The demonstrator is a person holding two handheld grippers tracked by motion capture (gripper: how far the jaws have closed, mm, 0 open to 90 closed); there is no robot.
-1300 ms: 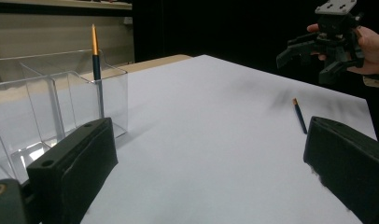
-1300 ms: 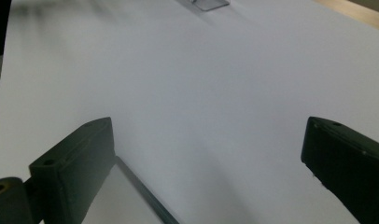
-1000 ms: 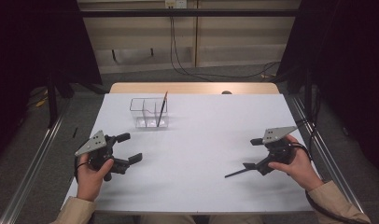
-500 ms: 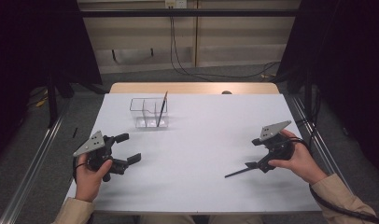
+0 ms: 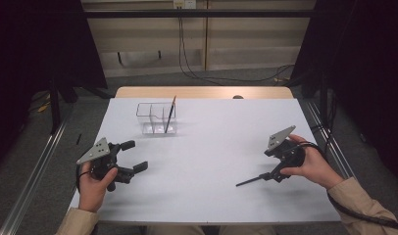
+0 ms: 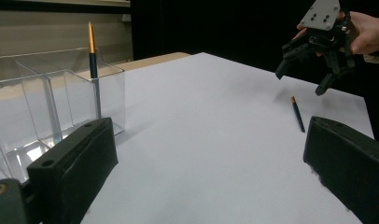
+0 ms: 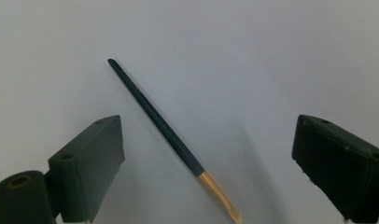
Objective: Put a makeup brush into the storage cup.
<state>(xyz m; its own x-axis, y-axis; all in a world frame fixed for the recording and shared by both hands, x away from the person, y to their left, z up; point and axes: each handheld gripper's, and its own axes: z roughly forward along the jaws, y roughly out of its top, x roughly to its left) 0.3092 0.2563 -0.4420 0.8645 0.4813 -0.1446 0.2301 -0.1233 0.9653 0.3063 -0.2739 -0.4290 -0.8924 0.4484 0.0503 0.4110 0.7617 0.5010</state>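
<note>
A dark pencil with a tan end (image 5: 251, 179) (image 7: 169, 135) lies flat on the white table (image 5: 211, 142) at the front right. My right gripper (image 5: 275, 174) (image 7: 208, 126) hangs just above it, pointing down, open, with the pencil between its jaws and untouched. At the back left stands a clear divided holder (image 5: 157, 117) (image 6: 61, 102), with a second dark pencil (image 5: 170, 113) (image 6: 93, 70) upright in it. My left gripper (image 5: 136, 156) (image 6: 211, 133) is open at the front left, holding nothing. The left gripper view also shows the right gripper (image 6: 299, 83) above the lying pencil (image 6: 297, 113).
A wooden strip (image 5: 202, 92) runs along the table's far edge, with a small dark object (image 5: 237, 97) on it. Metal rails (image 5: 30, 171) run along the floor on both sides. Cables (image 5: 187, 58) hang behind the table.
The right hand has lifted a little and tipped its gripper more steeply down over the pencil. The pencil and the left gripper have not moved.
</note>
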